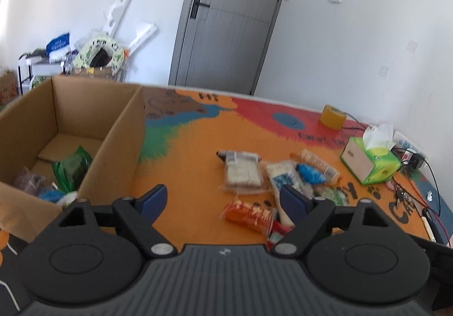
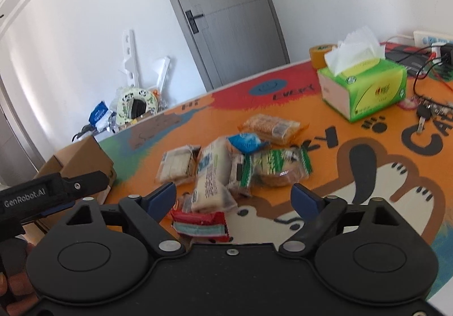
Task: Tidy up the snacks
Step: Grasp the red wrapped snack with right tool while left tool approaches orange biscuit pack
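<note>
Both tongs, left tongs (image 1: 223, 198) and right tongs (image 2: 236, 197), gape wide, gripping nothing.

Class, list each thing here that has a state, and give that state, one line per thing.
left hand-held gripper: open, empty
right hand-held gripper: open, empty
cardboard box: open, some snacks inside
tissue box: open, tissue sticking out
door: shut
snack pile: loose on the mat

Black hand-held gripper (image 2: 235, 197), blue fingertips (image 2: 162, 197).

Right tongs (image 2: 233, 197) gape empty above a snack heap (image 2: 226, 166) on the cartoon mat (image 2: 368, 174), tissue box (image 2: 365, 89) beyond.
</note>
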`<state>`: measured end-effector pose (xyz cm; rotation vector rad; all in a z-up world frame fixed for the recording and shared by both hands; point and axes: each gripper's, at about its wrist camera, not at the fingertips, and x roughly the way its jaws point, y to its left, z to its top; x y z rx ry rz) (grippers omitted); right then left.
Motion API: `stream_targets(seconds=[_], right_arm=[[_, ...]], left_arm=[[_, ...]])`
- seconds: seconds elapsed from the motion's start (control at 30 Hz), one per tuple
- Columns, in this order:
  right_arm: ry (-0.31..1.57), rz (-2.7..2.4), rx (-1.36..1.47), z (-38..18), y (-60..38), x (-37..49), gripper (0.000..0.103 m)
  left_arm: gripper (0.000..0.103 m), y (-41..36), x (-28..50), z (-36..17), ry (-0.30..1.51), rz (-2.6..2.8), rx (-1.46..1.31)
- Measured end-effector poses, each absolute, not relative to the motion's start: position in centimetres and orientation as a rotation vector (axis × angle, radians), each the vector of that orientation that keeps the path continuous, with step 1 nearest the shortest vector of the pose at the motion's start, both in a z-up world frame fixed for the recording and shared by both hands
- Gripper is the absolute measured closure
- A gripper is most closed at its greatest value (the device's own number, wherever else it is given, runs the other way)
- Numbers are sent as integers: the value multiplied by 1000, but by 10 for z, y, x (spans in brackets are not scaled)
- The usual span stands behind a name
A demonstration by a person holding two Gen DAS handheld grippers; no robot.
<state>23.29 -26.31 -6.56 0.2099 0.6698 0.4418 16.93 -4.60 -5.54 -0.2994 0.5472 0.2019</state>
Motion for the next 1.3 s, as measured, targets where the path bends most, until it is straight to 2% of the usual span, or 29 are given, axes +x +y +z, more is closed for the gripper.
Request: stream_targets(seconds=[0.23,0.37,0.63,0.73,0.8,0.87,0.9,1.0,1.3], right_arm=[[704,475,172,-80,-247,235,19],[724,487,167,-88,-241,239,24],[738,505,119,-97,-222,241,27],[734,500,114,-96,-221,242,35],[741,515,120,-96,-222,242,54],[741,519,121,-95,-224,241,59],[739,522,124,-94,-226,240,65],[741,537,142,-91,-234,240,76],[735,511,184,-85,-258,240,82]], left_arm=[[36,-41,171,-70,590,200,-321],[40,-41,170,-78,612,188,-313],[51,-30,166,-83,630,188,-334],[51,-28,165,-84,638,179,-336],[51,-28,166,-85,641,175,-338],[51,-29,168,-84,639,172,-334],[50,-30,169,-84,633,166,-329],[48,-34,175,-83,623,157,-320],[38,-50,199,-88,639,126,-287]])
